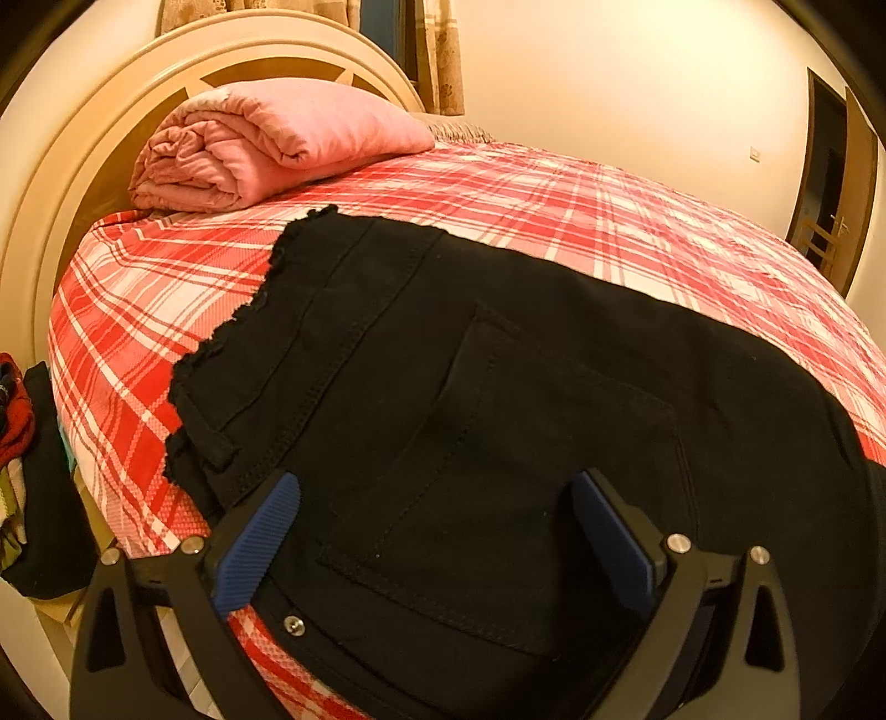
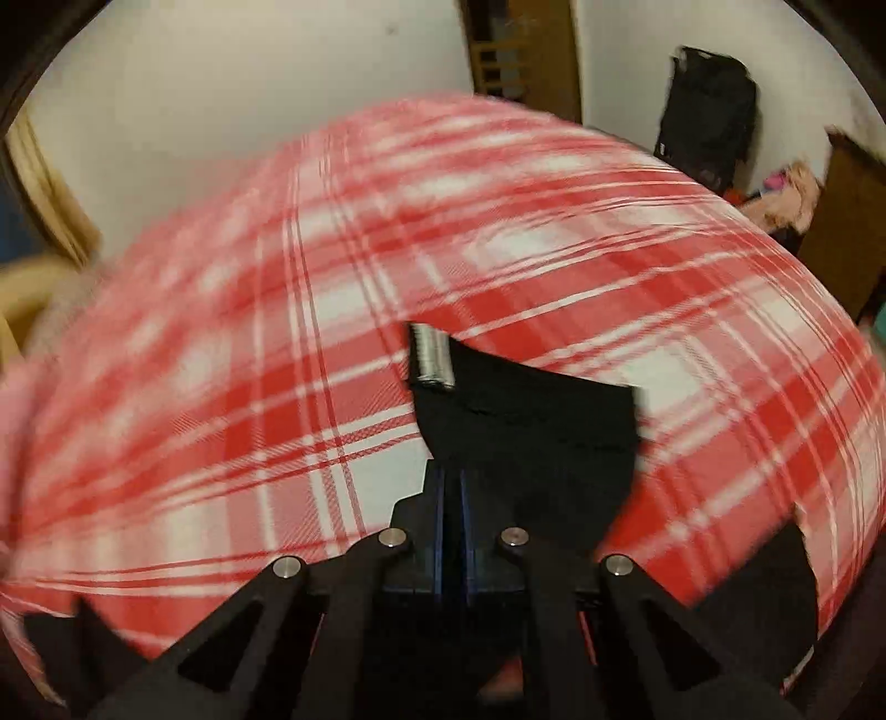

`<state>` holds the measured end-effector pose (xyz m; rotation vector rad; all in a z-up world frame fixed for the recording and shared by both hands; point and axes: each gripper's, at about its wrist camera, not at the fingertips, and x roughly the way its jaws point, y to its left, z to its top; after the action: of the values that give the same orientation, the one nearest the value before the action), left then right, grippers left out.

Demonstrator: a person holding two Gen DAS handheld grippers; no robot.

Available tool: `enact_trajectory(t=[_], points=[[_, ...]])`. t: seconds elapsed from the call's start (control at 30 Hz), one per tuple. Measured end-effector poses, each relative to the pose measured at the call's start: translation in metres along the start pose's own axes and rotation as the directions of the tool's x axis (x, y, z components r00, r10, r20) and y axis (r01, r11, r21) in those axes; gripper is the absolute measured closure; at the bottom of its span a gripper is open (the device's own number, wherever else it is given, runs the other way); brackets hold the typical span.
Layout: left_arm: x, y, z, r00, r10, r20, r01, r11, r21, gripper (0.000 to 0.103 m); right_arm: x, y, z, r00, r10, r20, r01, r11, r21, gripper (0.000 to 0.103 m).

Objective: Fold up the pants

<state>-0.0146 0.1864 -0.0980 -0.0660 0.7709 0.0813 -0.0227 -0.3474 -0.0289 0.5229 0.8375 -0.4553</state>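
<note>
Black pants lie flat on the red plaid bed, back pocket up, with the frayed hem at the left. My left gripper hovers just above the pocket area near the bed's front edge. It is open, its blue pads wide apart with only flat cloth below them. In the blurred right wrist view, my right gripper has its blue pads pressed together on a fold of the black pants. That cloth sticks up past the tips, and a metal zipper shows at its top.
A folded pink quilt lies at the head of the bed by the cream headboard. A pile of clothes sits on a low stand left of the bed. A black bag hangs on the far wall beside a wooden door.
</note>
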Motion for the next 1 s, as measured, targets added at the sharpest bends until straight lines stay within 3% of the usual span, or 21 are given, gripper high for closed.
enact_trajectory(t=[0.07, 0.2, 0.43, 0.57, 0.7, 0.77, 0.87, 0.93, 1.0], points=[[0.000, 0.000, 0.000, 1.000, 0.000, 0.000, 0.000, 1.000, -0.001, 0.001, -0.032, -0.033, -0.013, 0.997, 0.059, 0.048, -0.063, 0.995, 0.079, 0.098], [0.000, 0.001, 0.000, 1.000, 0.001, 0.001, -0.001, 1.000, -0.006, 0.001, -0.076, -0.099, -0.046, 0.988, 0.101, 0.119, -0.125, 0.967, 0.221, 0.098], [0.000, -0.001, 0.001, 1.000, 0.001, 0.002, -0.001, 1.000, -0.006, 0.000, -0.073, -0.166, -0.112, 0.997, 0.067, 0.025, -0.071, 0.924, 0.376, 0.098], [0.001, -0.001, 0.002, 1.000, 0.000, 0.001, 0.000, 1.000, 0.002, 0.000, -0.066, -0.163, -0.123, 0.999, 0.035, -0.035, -0.021, 0.942, 0.334, 0.098], [0.001, -0.001, 0.006, 1.000, -0.006, -0.013, 0.007, 1.000, 0.031, 0.000, -0.061, -0.171, -0.119, 0.994, -0.049, -0.100, 0.079, 0.942, 0.326, 0.090], [-0.005, -0.002, 0.009, 1.000, -0.016, -0.025, 0.017, 0.999, 0.048, 0.001, -0.077, -0.178, -0.113, 0.994, -0.083, -0.065, 0.100, 0.940, 0.325, 0.081], [-0.027, -0.010, 0.015, 0.998, -0.063, 0.016, 0.062, 0.995, 0.083, 0.001, -0.099, -0.180, -0.097, 0.988, -0.150, 0.039, 0.135, 0.956, 0.261, 0.053], [-0.039, -0.023, 0.019, 0.994, -0.103, 0.035, 0.099, 0.988, 0.115, 0.001, -0.100, -0.175, -0.084, 0.990, -0.121, 0.066, 0.106, 0.975, 0.195, 0.053], [-0.051, -0.042, 0.023, 0.987, -0.155, 0.048, 0.145, 0.976, 0.160, 0.001, -0.083, -0.171, -0.071, 0.995, -0.100, 0.022, 0.097, 0.988, 0.124, 0.053]])
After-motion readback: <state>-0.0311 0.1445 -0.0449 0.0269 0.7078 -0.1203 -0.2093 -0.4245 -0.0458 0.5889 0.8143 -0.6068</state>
